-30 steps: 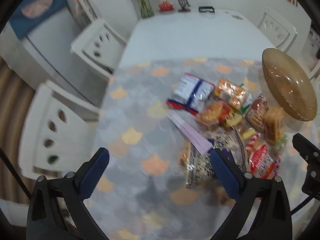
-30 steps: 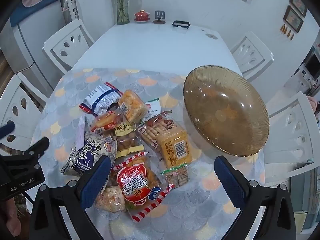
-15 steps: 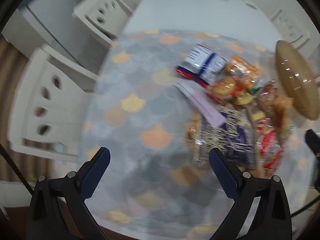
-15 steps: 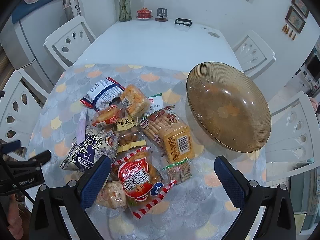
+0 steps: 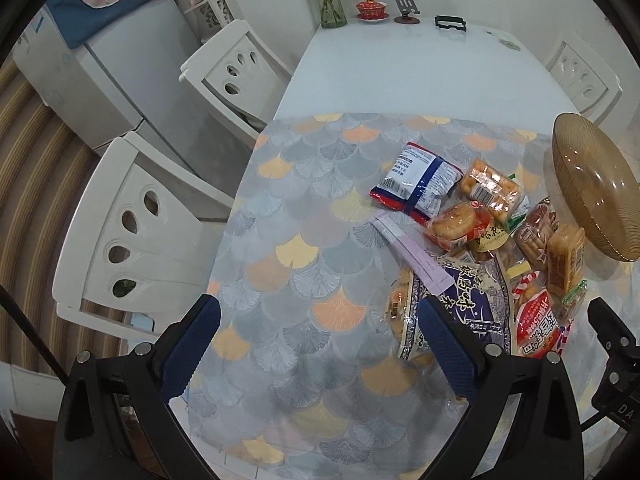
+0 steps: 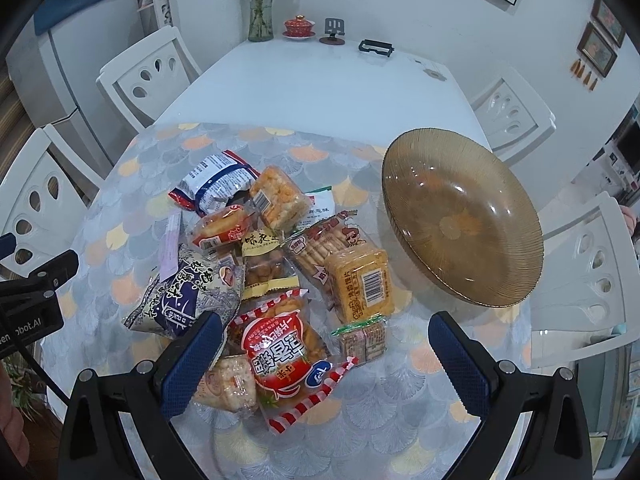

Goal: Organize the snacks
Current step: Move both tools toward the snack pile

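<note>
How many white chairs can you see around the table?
4: two chairs along the table's left side, far and near, and two along its right side, far and near. Others may be hidden.

Black plastic left gripper [image 5: 318, 344] and matching right gripper [image 6: 326, 354] carry blue textured finger pads [image 6: 192, 364], silver screws [image 6: 142, 367], white lettering and a thin black cable [image 6: 28, 354].
</note>
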The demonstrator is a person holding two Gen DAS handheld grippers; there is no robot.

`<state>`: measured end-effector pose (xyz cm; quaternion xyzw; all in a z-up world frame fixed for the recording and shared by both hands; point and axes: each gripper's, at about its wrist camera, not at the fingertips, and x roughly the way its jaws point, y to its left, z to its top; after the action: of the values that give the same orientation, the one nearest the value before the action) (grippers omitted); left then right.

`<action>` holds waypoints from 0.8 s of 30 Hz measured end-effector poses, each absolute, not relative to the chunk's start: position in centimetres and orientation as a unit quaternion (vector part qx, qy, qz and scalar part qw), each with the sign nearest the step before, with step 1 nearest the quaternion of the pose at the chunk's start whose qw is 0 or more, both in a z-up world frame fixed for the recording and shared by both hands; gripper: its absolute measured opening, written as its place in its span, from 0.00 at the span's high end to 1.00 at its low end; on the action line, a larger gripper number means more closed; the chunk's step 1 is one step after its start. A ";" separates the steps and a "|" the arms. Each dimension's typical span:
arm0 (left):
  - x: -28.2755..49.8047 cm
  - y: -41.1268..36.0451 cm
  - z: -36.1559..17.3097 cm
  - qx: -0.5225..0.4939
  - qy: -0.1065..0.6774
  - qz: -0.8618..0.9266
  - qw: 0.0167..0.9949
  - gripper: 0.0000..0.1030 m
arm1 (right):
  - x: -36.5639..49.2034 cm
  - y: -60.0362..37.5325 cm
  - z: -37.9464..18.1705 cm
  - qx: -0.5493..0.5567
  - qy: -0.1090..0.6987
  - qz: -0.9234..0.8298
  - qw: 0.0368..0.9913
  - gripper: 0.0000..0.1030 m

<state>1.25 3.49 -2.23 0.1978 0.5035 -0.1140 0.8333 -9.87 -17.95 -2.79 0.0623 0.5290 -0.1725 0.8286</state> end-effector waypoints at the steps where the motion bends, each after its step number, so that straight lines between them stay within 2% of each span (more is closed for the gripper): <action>1: 1.2 3.4 -2.3 0.197 0.506 -0.118 0.832 0.04 | -9.9 -17.9 -2.8 0.061 0.529 -0.172 0.829 0.01; 8: 3.1 6.1 -5.7 0.063 0.619 -0.188 0.760 0.04 | -10.6 -18.9 -1.9 0.058 0.512 -0.186 0.836 0.01; 18: 3.2 10.1 -7.3 -0.027 0.653 -0.173 0.736 0.05 | -12.5 -21.8 -2.7 0.097 0.509 -0.206 0.830 0.01; 24: 2.7 9.8 -8.4 -0.026 0.658 -0.154 0.736 0.09 | -12.4 -20.8 -3.0 0.104 0.510 -0.193 0.832 0.01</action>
<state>2.68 9.81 -8.40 -0.0256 0.6583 -0.1539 0.7364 -12.36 -20.83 -3.01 0.1041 0.5101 -0.1930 0.8317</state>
